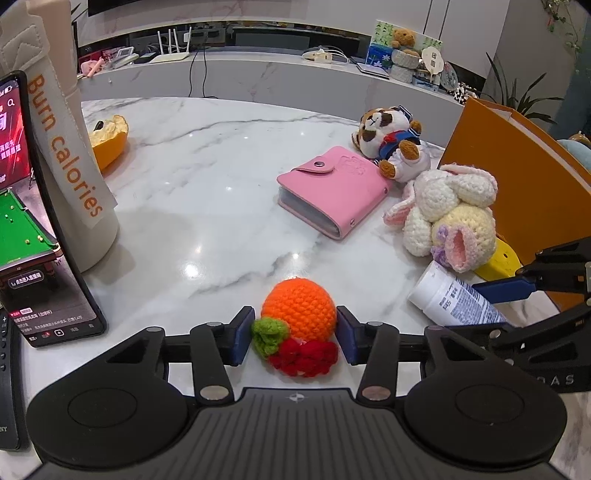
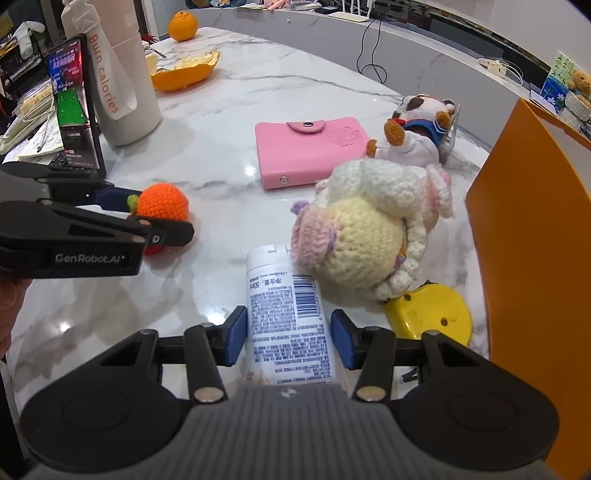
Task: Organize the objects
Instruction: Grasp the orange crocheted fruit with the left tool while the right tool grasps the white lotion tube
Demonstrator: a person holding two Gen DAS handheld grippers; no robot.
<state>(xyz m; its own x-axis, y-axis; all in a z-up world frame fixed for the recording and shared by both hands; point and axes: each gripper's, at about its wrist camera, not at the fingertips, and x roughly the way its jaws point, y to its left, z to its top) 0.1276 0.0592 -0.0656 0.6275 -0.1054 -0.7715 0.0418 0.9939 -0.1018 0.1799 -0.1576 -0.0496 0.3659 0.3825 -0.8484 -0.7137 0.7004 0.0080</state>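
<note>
A crocheted orange toy [image 1: 301, 314] with a green leaf and red bow lies on the marble table [image 1: 207, 177]. My left gripper [image 1: 295, 336] straddles it, both pads against its sides. It also shows in the right wrist view [image 2: 164, 201]. A white tube [image 2: 286, 314] with a barcode lies between the open jaws of my right gripper [image 2: 288, 334], with a gap on each side. The tube also shows in the left wrist view [image 1: 454, 295]. A crocheted bunny [image 2: 369, 229], a pink wallet [image 2: 306, 149] and a plush panda [image 2: 417, 125] lie beyond.
An orange box wall [image 2: 532, 258] stands at the right. A yellow tape measure [image 2: 432, 314] lies by the bunny. A white bottle [image 2: 122, 74] and a propped phone [image 2: 75, 103] stand at the left, with orange peel [image 2: 184, 72] and a whole orange [image 2: 183, 25] behind.
</note>
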